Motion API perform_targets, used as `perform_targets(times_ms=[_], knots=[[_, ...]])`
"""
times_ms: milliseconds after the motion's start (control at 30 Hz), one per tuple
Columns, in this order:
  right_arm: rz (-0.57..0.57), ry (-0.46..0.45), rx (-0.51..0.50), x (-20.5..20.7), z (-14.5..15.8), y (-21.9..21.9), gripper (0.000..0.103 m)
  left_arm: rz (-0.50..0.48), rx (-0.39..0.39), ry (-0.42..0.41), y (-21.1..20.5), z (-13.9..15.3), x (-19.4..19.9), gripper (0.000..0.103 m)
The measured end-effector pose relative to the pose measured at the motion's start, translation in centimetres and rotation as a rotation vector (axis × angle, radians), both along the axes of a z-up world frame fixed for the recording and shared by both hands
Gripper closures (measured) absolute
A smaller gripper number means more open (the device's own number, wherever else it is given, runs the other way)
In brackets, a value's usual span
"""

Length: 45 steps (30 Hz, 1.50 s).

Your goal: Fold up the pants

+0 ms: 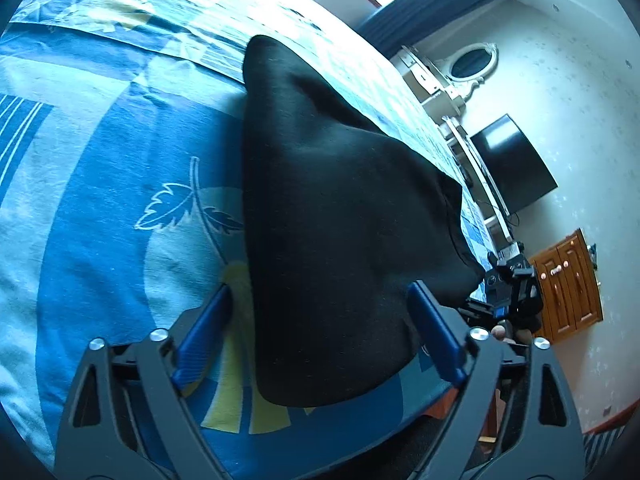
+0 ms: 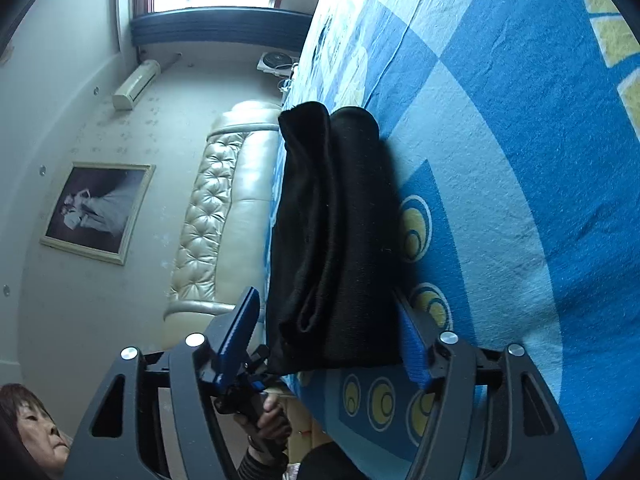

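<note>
Nearest the lens, the left gripper (image 1: 320, 316) is seen with jaws spread wide, released, the folded black fabric pants (image 1: 340, 184) lying between them unpinched. The right gripper (image 2: 328, 336) is likewise let go, jaws apart either side of the bundle's end. The pants are set on the bed's blue patterned sheet (image 1: 100, 200), near its edge. The release after a fold is judged in hand; withdrawal without snagging cloth is called for next. A tufted cream headboard (image 2: 216, 208), framed picture (image 2: 96, 212) and wooden cabinet (image 1: 568, 280) are noted.
</note>
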State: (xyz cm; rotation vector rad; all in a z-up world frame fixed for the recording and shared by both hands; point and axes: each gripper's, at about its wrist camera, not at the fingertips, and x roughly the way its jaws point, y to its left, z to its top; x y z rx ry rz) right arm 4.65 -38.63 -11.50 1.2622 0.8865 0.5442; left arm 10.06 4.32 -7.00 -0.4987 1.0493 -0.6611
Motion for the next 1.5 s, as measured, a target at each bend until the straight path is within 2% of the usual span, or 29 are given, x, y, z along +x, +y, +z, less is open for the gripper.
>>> perform_targets(times_ms=[333,467,600,733,800,900,1067,1200,1333,1500], knots=[[-0.056,0.01,0.036,-3.0,0.3,-1.2,0.031,0.026,0.061,0.071,-0.9,0.0,-0.1,0.005],[-0.074,0.026,0.074,-4.7,0.4,-1.9,0.031,0.032,0.144,0.08,-1.9,0.5,-0.9,0.005],[-0.072,0.056,0.056,-6.0,0.9,-2.0,0.031,0.057,0.254,0.065,-2.9,1.3,-2.4,0.005],[-0.068,0.112,-0.054,-7.1,1.6,-1.6,0.031,0.097,0.338,0.065,-3.2,1.9,-4.5,0.005],[-0.045,0.147,-0.148,-7.6,2.1,-1.0,0.03,0.126,0.403,0.043,-3.4,2.3,-5.7,0.005],[-0.021,0.151,-0.253,-8.1,2.7,-0.1,0.027,0.171,0.494,-0.001,-3.4,3.0,-7.4,0.005],[-0.019,0.16,-0.409,-8.6,4.2,1.5,0.025,0.26,0.538,-0.061,-2.2,4.6,-10.0,0.005],[0.002,0.144,-0.599,-8.8,5.6,3.6,0.025,0.341,0.577,-0.089,-1.9,5.5,-11.5,0.005],[0.004,0.122,-0.803,-9.0,6.7,5.8,0.022,0.338,0.584,-0.108,-2.2,6.3,-12.2,0.005],[0.004,0.086,-0.985,-9.7,7.5,8.1,0.021,0.286,0.643,-0.203,-4.0,7.3,-13.1,0.005]])
